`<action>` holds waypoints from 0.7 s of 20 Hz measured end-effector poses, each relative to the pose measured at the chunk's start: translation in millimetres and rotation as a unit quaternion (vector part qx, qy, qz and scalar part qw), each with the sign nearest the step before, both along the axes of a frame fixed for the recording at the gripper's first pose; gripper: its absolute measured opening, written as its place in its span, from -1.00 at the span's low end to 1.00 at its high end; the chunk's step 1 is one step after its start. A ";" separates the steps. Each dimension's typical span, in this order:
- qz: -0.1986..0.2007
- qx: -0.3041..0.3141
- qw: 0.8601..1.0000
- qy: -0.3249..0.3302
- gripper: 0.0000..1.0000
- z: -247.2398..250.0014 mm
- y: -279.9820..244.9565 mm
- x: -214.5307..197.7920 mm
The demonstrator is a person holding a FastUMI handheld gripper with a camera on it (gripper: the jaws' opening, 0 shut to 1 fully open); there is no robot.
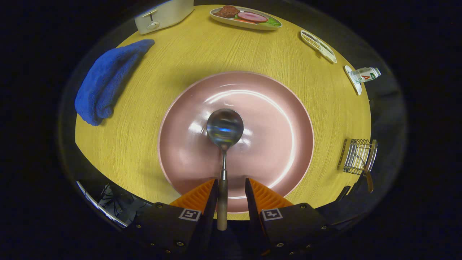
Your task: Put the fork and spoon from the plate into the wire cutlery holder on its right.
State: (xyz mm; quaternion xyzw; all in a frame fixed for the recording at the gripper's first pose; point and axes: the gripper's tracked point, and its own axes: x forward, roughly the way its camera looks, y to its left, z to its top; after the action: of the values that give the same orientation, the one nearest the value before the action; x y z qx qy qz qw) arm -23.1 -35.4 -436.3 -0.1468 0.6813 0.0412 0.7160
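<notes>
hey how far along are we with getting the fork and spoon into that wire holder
Roughly halfway, it seems. A wooden handle already pokes out of the wire cutlery holder, likely the fork, and none lies on the pink plate. In hand: the spoon, its handle lying between the fingers of the tongs, which are not yet clamped on both sides. Left: close, lift, and carry it to the holder.

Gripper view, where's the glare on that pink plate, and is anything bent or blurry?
In the gripper view, curved white glare arcs run across the pink plate beyond the spoon bowl, which mirrors light. Fisheye distortion bows the yellow table and squeezes the wire cutlery holder. The spoon handle lies between the gripper fingers, touching one; a gap shows beside the other.
</notes>
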 end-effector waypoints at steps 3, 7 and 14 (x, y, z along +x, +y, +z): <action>0.005 -0.006 1.000 0.010 -0.73 -6.3 -2.2 -5.8; -0.004 -0.005 1.000 0.013 -0.85 1.5 -2.4 -4.7; -0.010 -0.014 1.000 -0.006 -0.85 21.1 -12.6 8.0</action>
State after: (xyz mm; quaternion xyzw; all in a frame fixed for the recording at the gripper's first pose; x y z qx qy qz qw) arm -15.1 -48.0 -415.2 -0.1505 0.6792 0.0235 0.7180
